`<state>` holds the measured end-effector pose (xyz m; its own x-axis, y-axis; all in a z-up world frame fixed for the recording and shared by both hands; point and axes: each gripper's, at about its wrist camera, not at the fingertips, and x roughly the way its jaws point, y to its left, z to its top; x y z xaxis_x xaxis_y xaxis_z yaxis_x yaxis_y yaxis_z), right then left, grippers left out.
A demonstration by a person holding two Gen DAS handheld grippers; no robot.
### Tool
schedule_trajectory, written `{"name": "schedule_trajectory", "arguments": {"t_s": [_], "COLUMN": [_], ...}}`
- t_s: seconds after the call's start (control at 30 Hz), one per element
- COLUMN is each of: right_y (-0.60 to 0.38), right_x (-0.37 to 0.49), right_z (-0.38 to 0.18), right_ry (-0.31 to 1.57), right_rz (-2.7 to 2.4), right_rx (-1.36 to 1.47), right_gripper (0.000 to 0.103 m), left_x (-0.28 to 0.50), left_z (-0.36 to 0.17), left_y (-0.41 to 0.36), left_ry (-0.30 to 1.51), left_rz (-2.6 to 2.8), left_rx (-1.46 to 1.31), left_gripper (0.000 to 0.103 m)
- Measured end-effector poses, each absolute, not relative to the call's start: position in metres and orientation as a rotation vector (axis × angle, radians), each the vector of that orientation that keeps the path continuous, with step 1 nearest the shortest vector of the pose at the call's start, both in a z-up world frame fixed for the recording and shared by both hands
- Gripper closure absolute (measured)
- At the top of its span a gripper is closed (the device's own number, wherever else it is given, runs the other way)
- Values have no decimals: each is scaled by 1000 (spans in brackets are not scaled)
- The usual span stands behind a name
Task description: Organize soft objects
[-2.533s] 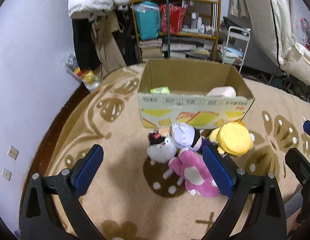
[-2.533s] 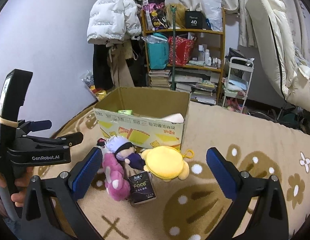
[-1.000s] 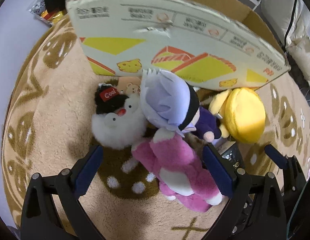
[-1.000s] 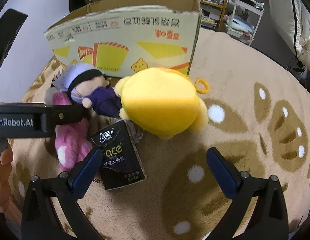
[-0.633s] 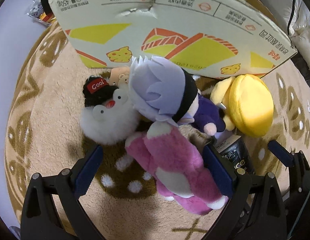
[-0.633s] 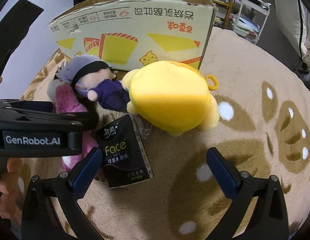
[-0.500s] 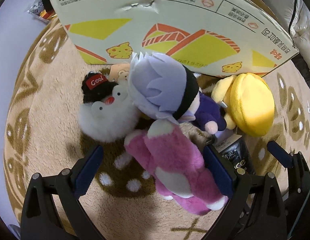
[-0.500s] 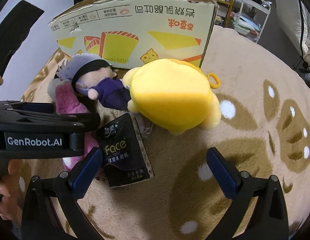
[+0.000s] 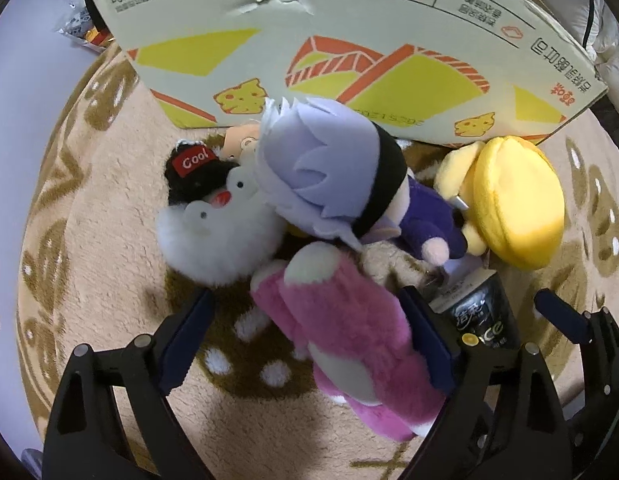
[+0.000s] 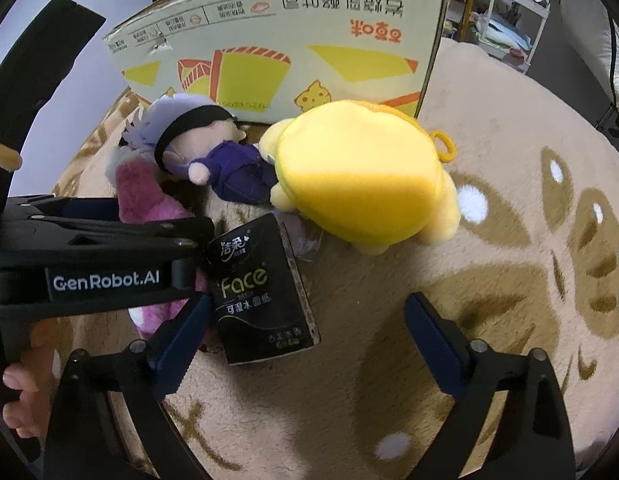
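Left wrist view: the left gripper [image 9: 305, 336] is spread wide around the pink plush [image 9: 349, 332], which lies in front of the cardboard box [image 9: 349, 52].

Right wrist view: the right gripper [image 10: 305, 336] is spread wide above the carpet, and the black tissue pack [image 10: 259, 288] and yellow plush [image 10: 357, 176] lie before the same box.

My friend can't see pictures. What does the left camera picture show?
The open left hand-held gripper reaches around a pink plush toy lying on a tan rug. Behind it sit a white fluffy toy, a purple-haired doll, a yellow plush and a cardboard box.
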<state>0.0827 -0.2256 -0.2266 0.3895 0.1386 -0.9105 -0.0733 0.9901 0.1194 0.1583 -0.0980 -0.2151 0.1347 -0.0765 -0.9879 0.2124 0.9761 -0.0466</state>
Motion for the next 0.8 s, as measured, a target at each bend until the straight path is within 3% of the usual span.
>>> {"name": "schedule_trajectory", "arguments": {"t_s": [0.33, 0.57, 0.7, 0.8], "right_y": [-222, -223, -219, -217], "right_x": [85, 86, 84, 84], "right_z": [-232, -232, -231, -228], "right_ry": [1190, 1201, 1201, 1200], "right_rz": [137, 151, 162, 188], "right_rx": [40, 48, 37, 52], "right_gripper": [6, 15, 23, 36], "left_x": [163, 163, 159, 153], "left_z": [-222, -224, -220, -213], "left_y": [-91, -85, -84, -84], "left_ry": [1455, 1478, 1475, 1458], "left_rz": [-198, -194, -209, -236], "left_rx": [119, 101, 102, 118], "left_gripper": [11, 13, 27, 40]}}
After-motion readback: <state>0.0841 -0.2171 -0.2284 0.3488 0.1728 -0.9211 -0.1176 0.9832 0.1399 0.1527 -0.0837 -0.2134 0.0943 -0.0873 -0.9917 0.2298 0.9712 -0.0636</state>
